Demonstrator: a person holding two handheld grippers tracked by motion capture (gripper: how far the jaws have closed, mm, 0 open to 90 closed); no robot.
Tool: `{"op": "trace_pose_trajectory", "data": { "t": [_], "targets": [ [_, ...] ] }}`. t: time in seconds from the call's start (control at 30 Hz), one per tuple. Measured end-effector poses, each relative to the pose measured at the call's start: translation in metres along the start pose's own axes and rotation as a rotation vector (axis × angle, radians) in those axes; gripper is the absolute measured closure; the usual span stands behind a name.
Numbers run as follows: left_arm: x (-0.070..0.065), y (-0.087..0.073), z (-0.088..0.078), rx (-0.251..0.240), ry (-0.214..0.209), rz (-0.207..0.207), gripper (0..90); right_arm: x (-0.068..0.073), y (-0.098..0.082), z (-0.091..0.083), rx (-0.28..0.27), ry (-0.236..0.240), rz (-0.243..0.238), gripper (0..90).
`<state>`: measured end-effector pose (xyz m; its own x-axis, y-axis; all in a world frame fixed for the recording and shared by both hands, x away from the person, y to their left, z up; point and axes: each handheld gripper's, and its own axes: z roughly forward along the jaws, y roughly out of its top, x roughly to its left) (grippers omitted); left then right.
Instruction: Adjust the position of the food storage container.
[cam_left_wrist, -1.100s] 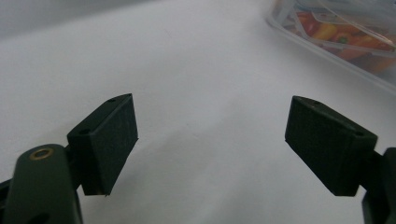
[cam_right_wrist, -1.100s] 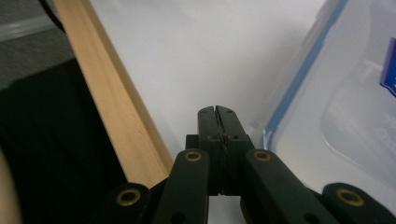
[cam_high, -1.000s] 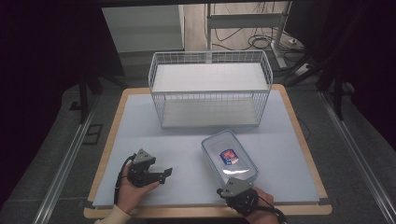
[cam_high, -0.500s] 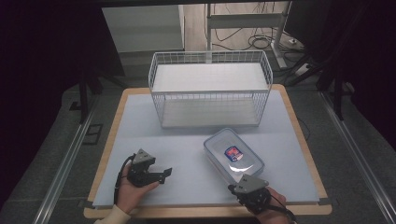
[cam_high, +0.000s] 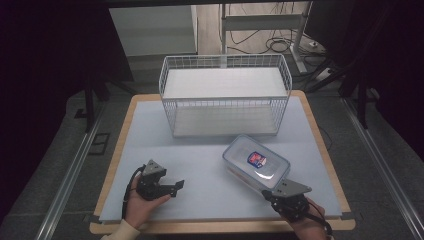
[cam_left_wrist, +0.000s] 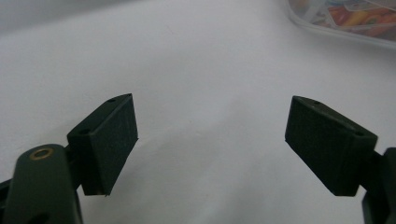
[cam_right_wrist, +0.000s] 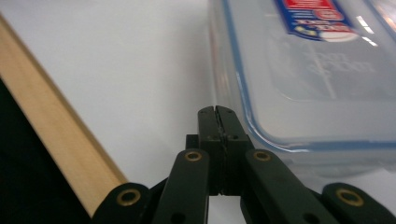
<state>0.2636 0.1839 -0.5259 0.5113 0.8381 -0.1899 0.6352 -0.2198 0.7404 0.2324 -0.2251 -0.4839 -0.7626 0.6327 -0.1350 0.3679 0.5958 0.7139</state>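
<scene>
On the counter (cam_high: 210, 165), at about 8 o'clock in the high view, the left tool (cam_high: 176, 186) rests low in the person's hand. Its jaws stand wide apart with nothing between them, pointing toward 3 o'clock. In the left gripper view the two black pads (cam_left_wrist: 112, 140) frame bare white surface, and a corner of the box (cam_left_wrist: 345, 18) shows at 1 o'clock, well apart from them.

At 12 o'clock stands a white wire basket (cam_high: 225, 97), open at the top, with no item inside that can be made out.

The box (cam_high: 256, 164), a clear lidded container with a blue seal and a red-and-blue label, lies flat and skewed just in front of the basket's right half, at about 4 o'clock from the counter's middle.

At 5 o'clock the right tool (cam_high: 267, 194) sits at the box's near corner. Its jaws are pressed fully together and hold nothing. In the right gripper view the closed tips (cam_right_wrist: 218, 114) lie just beside the box's (cam_right_wrist: 308, 70) side wall; whether they touch it cannot be told.

The step in hand looks like a push on the box with the closed right tool, probably to square or place it. Next, the tool likely needs to keep low against the wall and press steadily, or else open wide to take the box for a lift toward the basket; the box may pivot if pushed off-centre.
</scene>
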Motion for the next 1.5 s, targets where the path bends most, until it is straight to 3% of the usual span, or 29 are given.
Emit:
{"op": "trace_pose_trajectory", "data": {
  "t": [0.43,1.1,1.5],
  "targets": [
    [0.000,0.000,0.001,0.002,0.002,-0.002,17.1,-0.027,-0.005,-0.006,-0.013,-0.028,0.073,90.0],
    [0.000,0.000,0.001,0.003,0.004,-0.008,17.1,-0.066,-0.002,0.002,-0.033,-0.087,0.162,90.0],
    [0.001,0.000,0.001,0.003,0.003,-0.011,17.1,-0.083,0.001,0.010,-0.042,-0.097,0.184,90.0]
  ]
}}
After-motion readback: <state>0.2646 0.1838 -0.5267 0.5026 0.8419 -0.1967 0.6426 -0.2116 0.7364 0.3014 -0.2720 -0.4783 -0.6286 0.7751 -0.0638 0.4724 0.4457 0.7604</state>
